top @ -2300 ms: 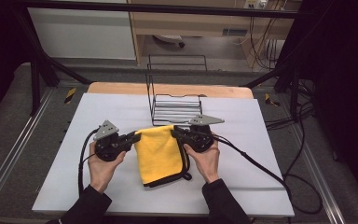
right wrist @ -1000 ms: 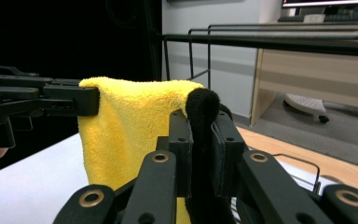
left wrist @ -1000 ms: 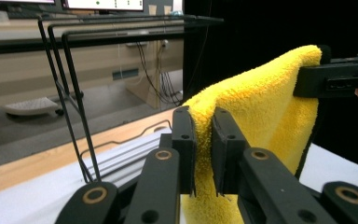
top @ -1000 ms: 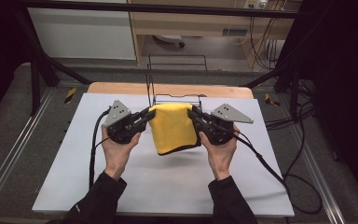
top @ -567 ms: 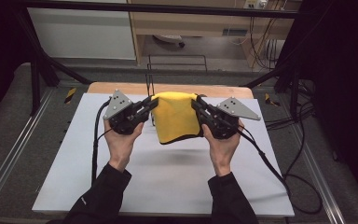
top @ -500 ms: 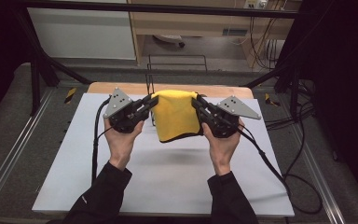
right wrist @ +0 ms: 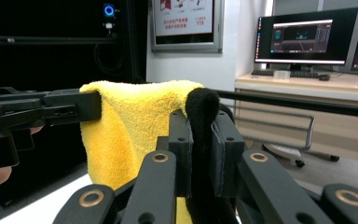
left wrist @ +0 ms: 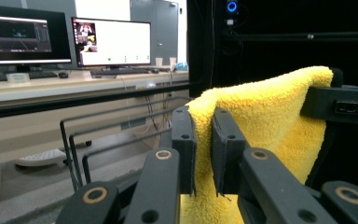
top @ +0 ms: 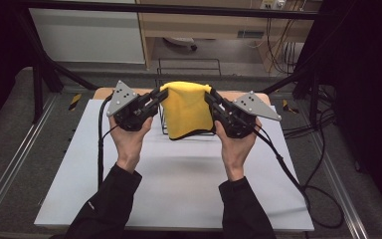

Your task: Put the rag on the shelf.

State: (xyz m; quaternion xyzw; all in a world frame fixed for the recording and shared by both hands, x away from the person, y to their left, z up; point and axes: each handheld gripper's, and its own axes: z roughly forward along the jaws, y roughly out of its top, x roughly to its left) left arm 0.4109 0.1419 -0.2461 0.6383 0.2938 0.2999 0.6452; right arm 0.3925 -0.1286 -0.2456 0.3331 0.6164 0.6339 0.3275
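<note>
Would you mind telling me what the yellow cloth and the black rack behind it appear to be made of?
The yellow cloth looks like microfibre or terry: a fuzzy, matte pile with soft folds and a black edge. The rack seems to be thin metal wire with a dark coating, judging by its slim bent rods.

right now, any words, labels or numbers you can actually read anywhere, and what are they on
"119": red digits on the wall poster; its other lines are too blurred to read.
Monitor on the desk: screen text too small to read.
Two monitors in the left gripper view: text too small to read.
Yellow towel, left gripper, right gripper: no lettering visible.
</note>
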